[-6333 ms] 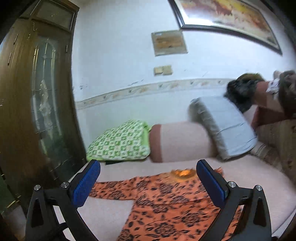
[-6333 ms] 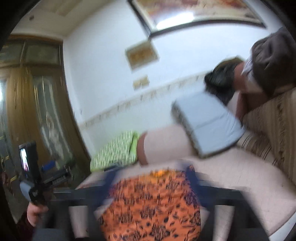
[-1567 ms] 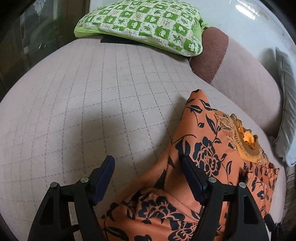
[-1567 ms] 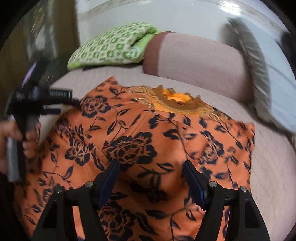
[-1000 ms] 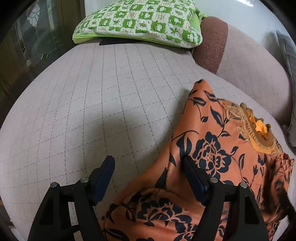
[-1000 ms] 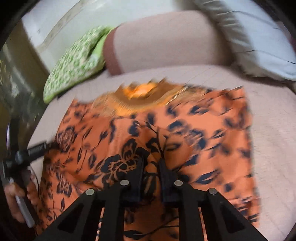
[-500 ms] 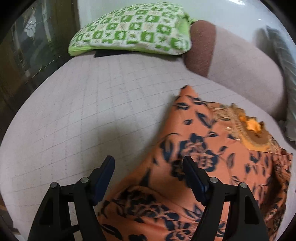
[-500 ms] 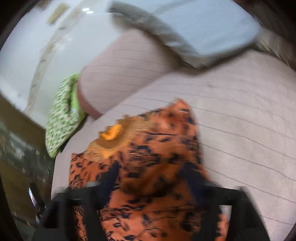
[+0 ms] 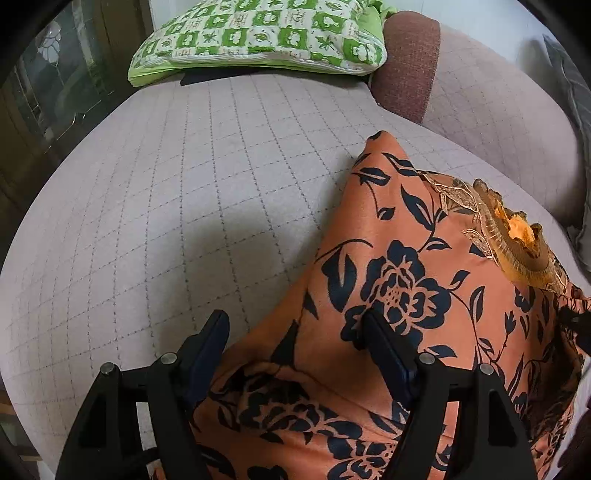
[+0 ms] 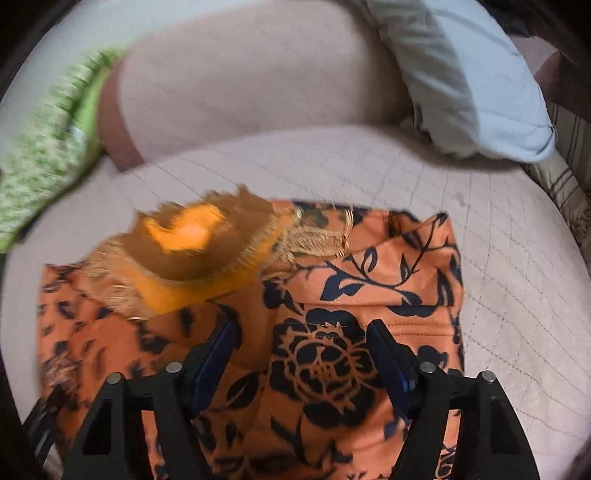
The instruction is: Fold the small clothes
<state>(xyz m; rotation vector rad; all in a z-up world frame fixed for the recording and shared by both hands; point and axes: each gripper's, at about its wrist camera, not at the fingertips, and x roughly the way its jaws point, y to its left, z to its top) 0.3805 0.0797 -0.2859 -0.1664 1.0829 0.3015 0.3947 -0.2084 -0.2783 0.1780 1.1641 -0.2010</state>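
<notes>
An orange garment with black flowers (image 9: 406, 295) lies on the pink quilted sofa seat (image 9: 184, 203), both sleeves folded in over the body. Its gold-trimmed neckline (image 9: 517, 236) points toward the backrest. My left gripper (image 9: 295, 332) is open, low over the garment's left folded edge, with one finger over the seat and one over the cloth. My right gripper (image 10: 301, 339) is open above the garment (image 10: 332, 369) near its right side, below the neckline (image 10: 192, 243). Neither gripper holds cloth.
A green and white checked pillow (image 9: 258, 33) lies at the far left of the seat, blurred in the right wrist view (image 10: 44, 147). The pink backrest (image 10: 240, 66) runs behind. A pale blue cushion (image 10: 472, 74) leans at the right. A dark wooden door (image 9: 44, 92) stands left.
A second ago my right gripper was shut on the cloth; it has since opened and swung over the garment's right side. The right sleeve now lies folded in. My left gripper stayed open, hardly moving.
</notes>
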